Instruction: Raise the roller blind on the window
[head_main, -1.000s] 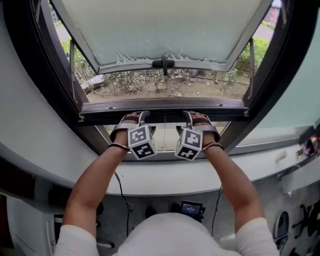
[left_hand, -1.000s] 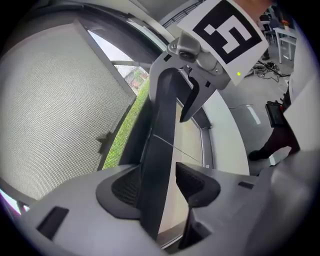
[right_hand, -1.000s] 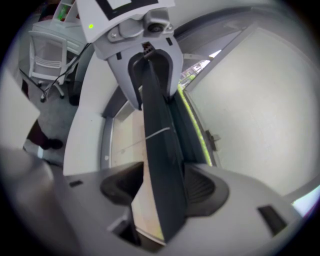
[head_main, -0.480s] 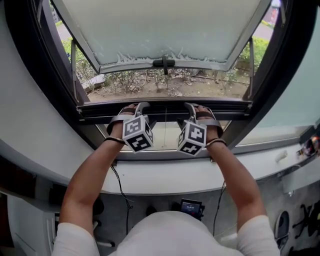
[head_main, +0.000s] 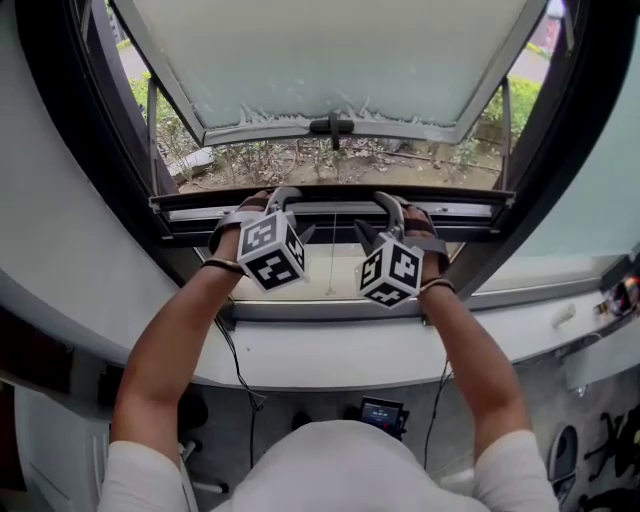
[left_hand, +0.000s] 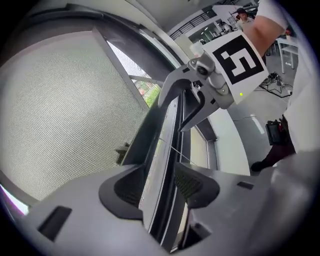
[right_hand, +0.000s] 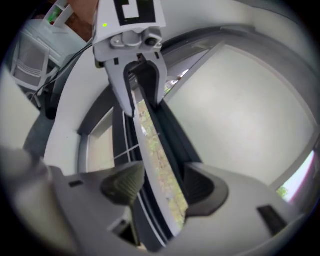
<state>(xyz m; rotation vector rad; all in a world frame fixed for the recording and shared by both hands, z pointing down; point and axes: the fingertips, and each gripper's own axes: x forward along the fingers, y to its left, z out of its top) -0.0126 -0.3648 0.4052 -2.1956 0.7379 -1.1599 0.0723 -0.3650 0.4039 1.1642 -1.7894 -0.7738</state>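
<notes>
Print: black-and-white square markers on both gripper cubes. Text on the small lit screen (head_main: 383, 415) on the floor is too small to be read.

Rail (head_main: 332, 213) of the blind: dark bar with a silver strip. Its long axis runs level, left to right across the window, from frame side to frame side. It is passed crosswise through both pairs of jaws.

Left gripper (left_hand: 160, 186) and right gripper (right_hand: 157, 189) are set side by side near the rail's middle, apart from each other.
- Left jaws: wide, just been closing. The gap is filled by the rail, and the pads (left_hand: 127, 187) are laid against its faces.
- Right jaws: equally wide, rail clamped the same way.

A thin cord (head_main: 334, 262) is seen hanging from the rail between the two grippers.

Beyond the jaws:
- Frosted sash (head_main: 330, 60), swung outward at the bottom, with a handle (head_main: 331, 126) on its lower edge.
- Dirt and shrubs (head_main: 300, 165), seen outside through the gap above the rail.

Below and behind the jaws:
- White sill (head_main: 330, 355).
- Grey floor (head_main: 260, 440) with cables (head_main: 243, 375).

The dark window frame (head_main: 70, 170) is set in a white wall. In the left gripper view, desks and a person (left_hand: 243, 15) are seen far back in the room.
</notes>
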